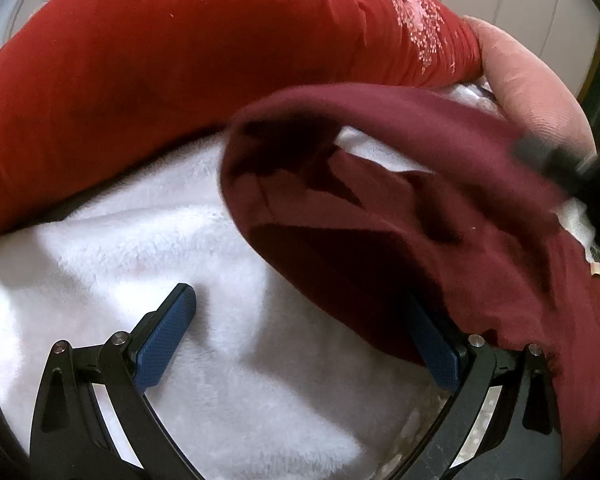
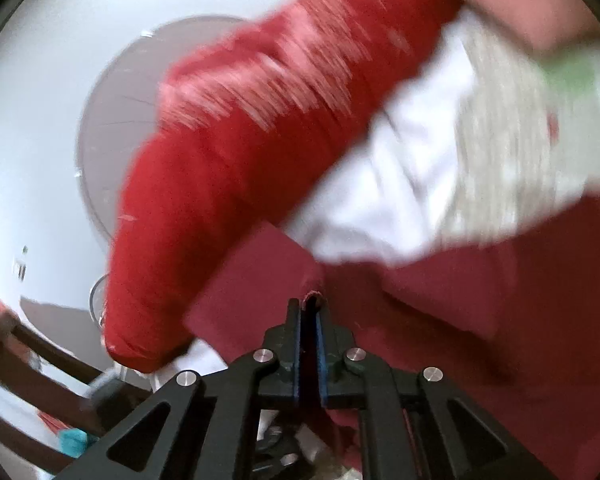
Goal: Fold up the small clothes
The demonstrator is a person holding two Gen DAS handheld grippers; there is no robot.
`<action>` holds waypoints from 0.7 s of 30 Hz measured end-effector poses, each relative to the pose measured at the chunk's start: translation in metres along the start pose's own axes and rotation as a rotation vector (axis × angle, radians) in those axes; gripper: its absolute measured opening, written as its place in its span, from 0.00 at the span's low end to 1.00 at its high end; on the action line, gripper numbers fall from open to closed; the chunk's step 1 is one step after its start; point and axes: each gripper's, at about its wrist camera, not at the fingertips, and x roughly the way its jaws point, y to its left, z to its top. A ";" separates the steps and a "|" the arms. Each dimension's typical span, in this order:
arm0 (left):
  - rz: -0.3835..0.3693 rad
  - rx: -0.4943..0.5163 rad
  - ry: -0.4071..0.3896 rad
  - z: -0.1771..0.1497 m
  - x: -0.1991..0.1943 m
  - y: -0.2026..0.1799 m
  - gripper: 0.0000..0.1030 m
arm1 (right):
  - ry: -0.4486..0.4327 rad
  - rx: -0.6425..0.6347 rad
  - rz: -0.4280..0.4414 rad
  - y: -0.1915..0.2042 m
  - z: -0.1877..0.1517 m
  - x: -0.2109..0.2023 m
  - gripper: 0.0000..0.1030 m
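A dark maroon garment (image 1: 440,216) hangs lifted over a white fluffy cloth (image 1: 180,260). My left gripper (image 1: 300,328) is open low over the white cloth; its right finger sits under the maroon garment's edge. My right gripper (image 2: 310,312) is shut on an edge of the maroon garment (image 2: 460,320), which drapes to the right in the blurred right wrist view. The other gripper shows dark and blurred at the right edge of the left wrist view (image 1: 572,168).
A bright red garment with a pale print (image 1: 180,60) lies behind, also in the right wrist view (image 2: 240,140). A pink cloth (image 1: 532,80) and white cloth (image 2: 400,184) lie beside it. A wooden chair (image 2: 28,360) stands at lower left.
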 end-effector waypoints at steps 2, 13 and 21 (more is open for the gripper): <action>-0.019 0.015 -0.024 -0.002 -0.008 -0.001 0.99 | -0.079 -0.069 -0.023 0.018 0.013 -0.034 0.05; -0.272 0.154 -0.220 -0.020 -0.088 -0.026 0.99 | -0.398 -0.201 -0.283 0.005 0.028 -0.220 0.05; -0.237 0.211 -0.196 -0.024 -0.083 -0.052 0.99 | -0.377 -0.038 -0.508 -0.096 -0.010 -0.278 0.05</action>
